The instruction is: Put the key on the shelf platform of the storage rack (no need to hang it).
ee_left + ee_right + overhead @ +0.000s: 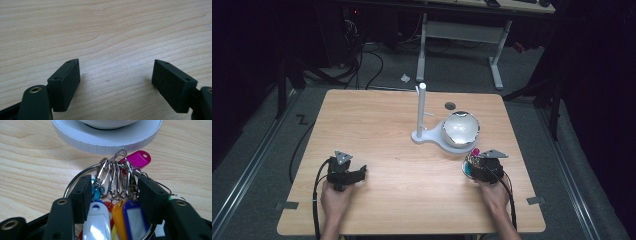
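Observation:
A bunch of coloured key tags on a large metal ring (470, 161) lies on the wooden table (382, 130), just in front of a white stand. In the right gripper view, my right gripper (113, 187) is lowered over the bunch, its jaws straddling the silver clips (117, 177). The white tag (96, 222), orange tag (118, 220) and blue tag (133, 217) lie between the jaws, and a magenta tag (137, 158) lies beyond them. The pads do not clearly press on the clips. My left gripper (116, 75) rests open over bare wood at the table's front left (361, 173).
The white stand has a round base (107, 140) that carries a shiny metal bowl (460, 127) and a thin upright post (421, 112) with a small side peg. A dark round spot (450, 105) marks the table behind the bowl. A white desk frame (462, 35) stands on the floor beyond.

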A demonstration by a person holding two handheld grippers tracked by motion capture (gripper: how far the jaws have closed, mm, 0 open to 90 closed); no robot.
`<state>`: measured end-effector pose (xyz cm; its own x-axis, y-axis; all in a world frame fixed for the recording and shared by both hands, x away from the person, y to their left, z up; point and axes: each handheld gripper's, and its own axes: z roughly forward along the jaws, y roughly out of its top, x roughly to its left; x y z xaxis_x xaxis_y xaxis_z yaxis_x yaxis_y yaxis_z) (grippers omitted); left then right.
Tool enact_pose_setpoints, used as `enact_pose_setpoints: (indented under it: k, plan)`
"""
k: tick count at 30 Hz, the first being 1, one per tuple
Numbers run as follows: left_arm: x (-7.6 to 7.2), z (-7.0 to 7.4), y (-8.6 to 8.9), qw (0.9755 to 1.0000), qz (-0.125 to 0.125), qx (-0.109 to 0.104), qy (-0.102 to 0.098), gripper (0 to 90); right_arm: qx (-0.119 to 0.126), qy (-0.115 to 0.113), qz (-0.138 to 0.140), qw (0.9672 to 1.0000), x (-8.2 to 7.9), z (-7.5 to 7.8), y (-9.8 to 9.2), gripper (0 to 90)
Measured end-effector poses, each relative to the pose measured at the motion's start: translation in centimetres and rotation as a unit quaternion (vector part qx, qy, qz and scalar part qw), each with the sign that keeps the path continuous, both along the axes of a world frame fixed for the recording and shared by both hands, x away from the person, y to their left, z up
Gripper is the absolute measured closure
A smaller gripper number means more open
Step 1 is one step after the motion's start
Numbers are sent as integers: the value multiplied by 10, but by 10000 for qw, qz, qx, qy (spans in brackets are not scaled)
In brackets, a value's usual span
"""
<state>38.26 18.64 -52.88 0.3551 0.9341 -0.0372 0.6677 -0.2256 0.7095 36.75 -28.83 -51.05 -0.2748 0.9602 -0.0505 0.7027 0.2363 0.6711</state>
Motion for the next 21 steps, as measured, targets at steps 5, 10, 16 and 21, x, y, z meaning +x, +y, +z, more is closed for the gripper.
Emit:
enact_pose_setpoints:
  k: [5,10,16,21]
  plan:
    - [0,0,0,10000,2,2,-1,231,86,-4,77,9999,1,-1,-1,626]
    - [0,0,0,10000,0,2,-1,231,159,11,101,9998,3,-1,-3,685]
    - [0,0,0,10000,2,3,-1,231,95,25,105,9999,4,0,-6,753]
    - [0,0,0,10000,0,6,-1,231,19,-47,218,9997,3,0,-6,785]
